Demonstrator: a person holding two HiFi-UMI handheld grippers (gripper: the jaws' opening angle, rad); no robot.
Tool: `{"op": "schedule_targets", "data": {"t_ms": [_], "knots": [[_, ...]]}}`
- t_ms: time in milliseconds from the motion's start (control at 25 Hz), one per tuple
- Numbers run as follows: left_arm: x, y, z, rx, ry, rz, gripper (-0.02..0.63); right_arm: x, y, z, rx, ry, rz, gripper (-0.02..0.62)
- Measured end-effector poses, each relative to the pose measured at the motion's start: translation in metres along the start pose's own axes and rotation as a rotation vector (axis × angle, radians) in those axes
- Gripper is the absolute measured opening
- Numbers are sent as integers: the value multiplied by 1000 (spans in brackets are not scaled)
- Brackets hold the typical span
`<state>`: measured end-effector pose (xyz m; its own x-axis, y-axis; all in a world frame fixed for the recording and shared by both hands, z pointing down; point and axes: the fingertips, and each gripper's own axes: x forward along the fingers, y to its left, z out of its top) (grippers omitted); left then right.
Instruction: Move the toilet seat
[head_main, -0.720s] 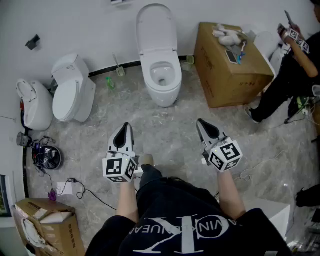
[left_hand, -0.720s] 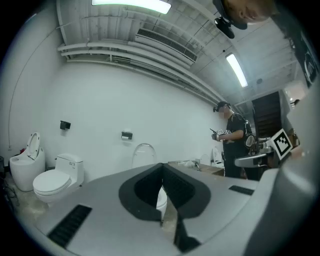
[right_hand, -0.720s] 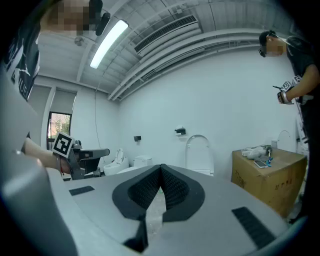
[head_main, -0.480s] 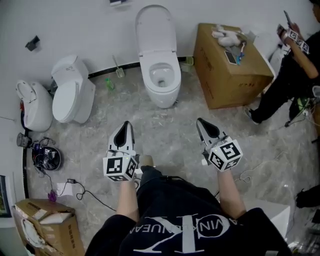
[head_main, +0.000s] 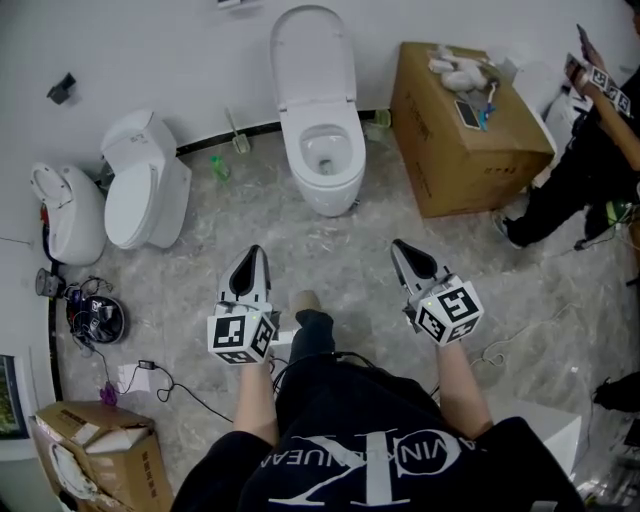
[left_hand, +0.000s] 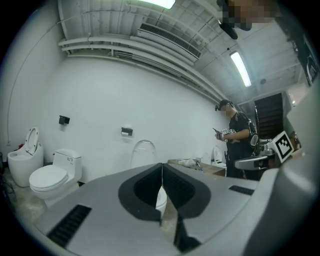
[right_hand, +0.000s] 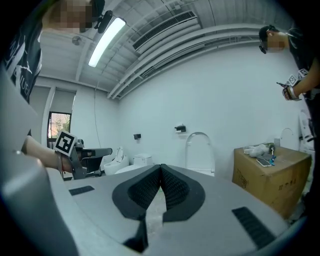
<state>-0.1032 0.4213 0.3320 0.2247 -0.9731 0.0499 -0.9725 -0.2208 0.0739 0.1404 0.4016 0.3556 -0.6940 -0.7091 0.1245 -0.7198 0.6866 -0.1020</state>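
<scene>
While the left claw (head_main: 251, 256) and right claw (head_main: 403, 250) sit shut and empty, the raised white plastic toilet seat (head_main: 313, 60) stands well ahead of them. It is probably stiff, light and slick, so pinch its free top edge.

Black shirt (head_main: 370, 465), head view: large pale print, upside down and broken by folds. Only the letters "VIN" read with confidence.

Left cube (head_main: 240, 335) on the left gripper (head_main: 253, 258) and right cube (head_main: 447, 312) on the right gripper (head_main: 402, 250): black-and-white square code patterns, no letters or digits.

Cardboard box (head_main: 425, 150): dark print on its side, too small to read.

Toilet tank (left_hand: 67, 159), left gripper view: small dark mark, illegible.
</scene>
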Motion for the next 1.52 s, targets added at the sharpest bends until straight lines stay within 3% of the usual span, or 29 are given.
{"op": "schedule_targets", "data": {"t_ms": [400,960,1520], "knots": [[91,43,-32,-110,91,-56,94,73,-51,-22,78,107,-49,95],[220,124,-67,-143,234,-108,110,196,-112,-54,183,231,-103,104],[302,141,-118,-171,349,-212,118,259,-143,-93,254,307,-133,104]]}}
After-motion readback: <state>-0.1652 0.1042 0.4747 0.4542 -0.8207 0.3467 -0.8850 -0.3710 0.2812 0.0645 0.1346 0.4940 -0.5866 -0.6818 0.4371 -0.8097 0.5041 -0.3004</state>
